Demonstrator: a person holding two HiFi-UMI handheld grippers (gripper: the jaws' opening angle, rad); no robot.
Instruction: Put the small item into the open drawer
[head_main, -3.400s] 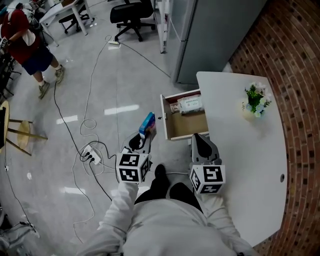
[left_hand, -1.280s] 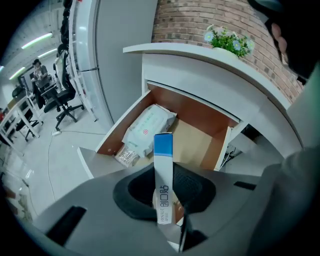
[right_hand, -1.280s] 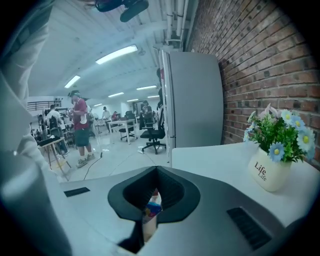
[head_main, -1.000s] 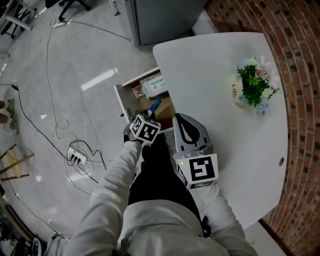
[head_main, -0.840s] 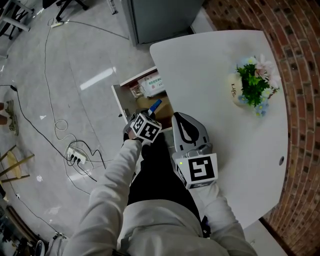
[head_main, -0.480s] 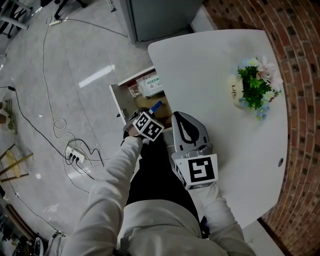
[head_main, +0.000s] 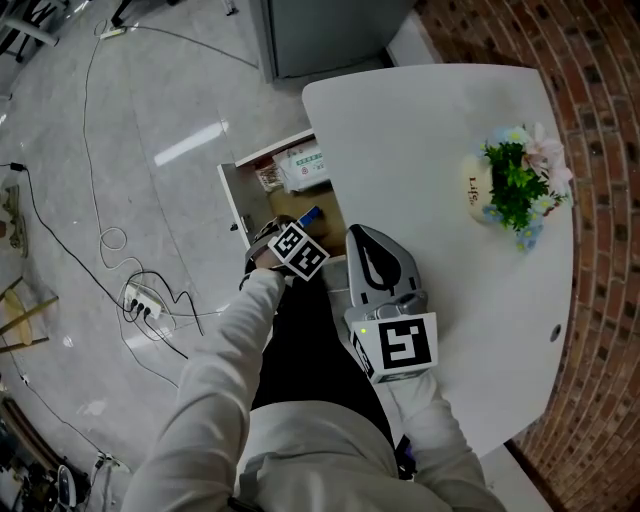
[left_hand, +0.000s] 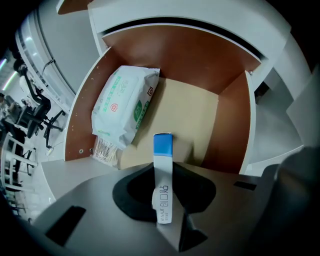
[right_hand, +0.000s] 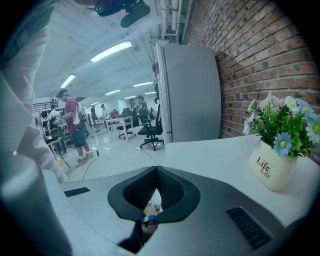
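Note:
The small item (left_hand: 162, 186) is a slim white box with a blue end, and my left gripper (left_hand: 163, 205) is shut on it. The box points into the open drawer (left_hand: 200, 120), its blue end (head_main: 309, 214) hanging above the drawer's bare wooden floor near the front. In the head view my left gripper (head_main: 297, 229) sits over the drawer's front edge (head_main: 232, 206). My right gripper (head_main: 366, 238) rests at the white table's near edge, right of the drawer, its jaws shut with nothing between them (right_hand: 150, 212).
A green and white wipes packet (left_hand: 125, 106) lies at the drawer's left, over a flat barcoded packet (left_hand: 105, 150). A flower pot (head_main: 513, 186) stands on the white table (head_main: 420, 140). Cables and a power strip (head_main: 140, 297) lie on the floor; a grey cabinet (right_hand: 190, 92) stands beyond the table.
My left gripper has carried the box from over the floor left of the drawer to above the drawer. Over the last second it has barely moved. The right gripper stays put.

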